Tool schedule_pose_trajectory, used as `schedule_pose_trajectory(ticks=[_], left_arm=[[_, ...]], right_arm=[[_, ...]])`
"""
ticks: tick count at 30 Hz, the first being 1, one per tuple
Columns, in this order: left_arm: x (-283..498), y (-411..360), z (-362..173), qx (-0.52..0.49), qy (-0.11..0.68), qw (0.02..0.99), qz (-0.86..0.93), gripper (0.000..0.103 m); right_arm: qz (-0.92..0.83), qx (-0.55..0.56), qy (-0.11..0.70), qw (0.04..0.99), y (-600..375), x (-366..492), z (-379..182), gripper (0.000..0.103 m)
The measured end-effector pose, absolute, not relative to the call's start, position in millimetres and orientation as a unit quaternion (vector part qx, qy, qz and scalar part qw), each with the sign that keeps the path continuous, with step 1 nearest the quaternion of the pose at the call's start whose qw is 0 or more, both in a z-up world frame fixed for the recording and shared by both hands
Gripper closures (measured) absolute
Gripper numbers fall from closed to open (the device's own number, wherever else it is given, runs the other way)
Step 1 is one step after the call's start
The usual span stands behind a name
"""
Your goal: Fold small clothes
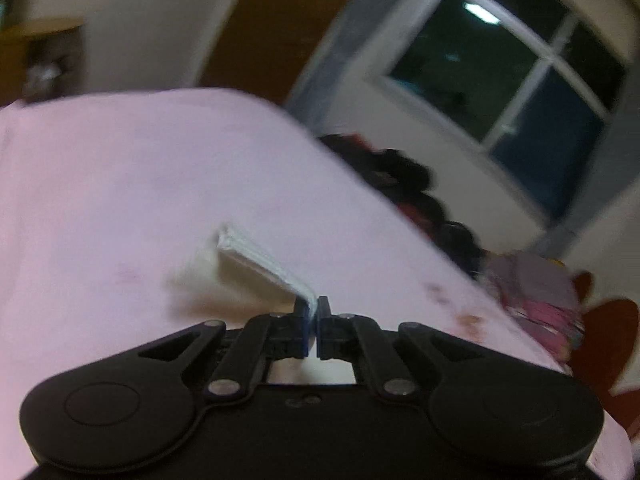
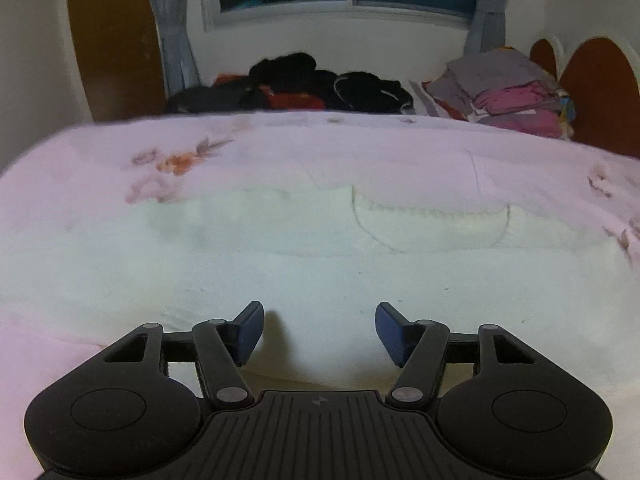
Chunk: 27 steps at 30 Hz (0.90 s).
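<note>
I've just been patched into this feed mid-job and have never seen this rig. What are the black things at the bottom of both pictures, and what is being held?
Each black thing is a hand-held two-finger tool with a camera looking along its fingers. In the left view, the left tool is shut on the edge of a white garment, lifting it off the pink bedsheet. In the right view, the right tool is open and holds nothing, above the white garment spread on the bed. Dark clothes and a folded pile lie behind.
</note>
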<state>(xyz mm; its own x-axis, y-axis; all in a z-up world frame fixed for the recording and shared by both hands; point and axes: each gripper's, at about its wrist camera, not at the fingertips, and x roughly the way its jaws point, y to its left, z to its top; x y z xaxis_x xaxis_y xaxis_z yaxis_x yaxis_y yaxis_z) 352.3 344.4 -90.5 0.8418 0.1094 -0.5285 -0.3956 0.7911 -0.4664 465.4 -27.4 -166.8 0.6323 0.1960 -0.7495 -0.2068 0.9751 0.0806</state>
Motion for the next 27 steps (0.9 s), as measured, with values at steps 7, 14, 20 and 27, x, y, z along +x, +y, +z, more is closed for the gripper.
schedule_pose_trajectory(ticks=[7,14,20,27], left_arm=[[394.5,220.2,-46.0,-0.242,0.243,0.939,-0.020,0.100],[430.0,80.3,-61.0,-0.231,0.278,0.917,-0.166,0.100],[430.6,-9.2,-118.7,-0.164,0.368,0.890,-0.213,0.085],[424.2,-4.0,-125.0,-0.159,0.381,0.890,-0.195,0.039]], right_arm=[[0.116,0.046,0.372,0.920,-63.6,449.4,-138.2,0.040],[0.069,0.072,0.359,0.928,-138.8,423.7,-125.1,0.040],[0.032,0.095,0.371,0.923,-201.5,402.5,-129.2,0.040],[0.055,0.104,0.373,0.920,-210.8,389.7,-132.6,0.040]])
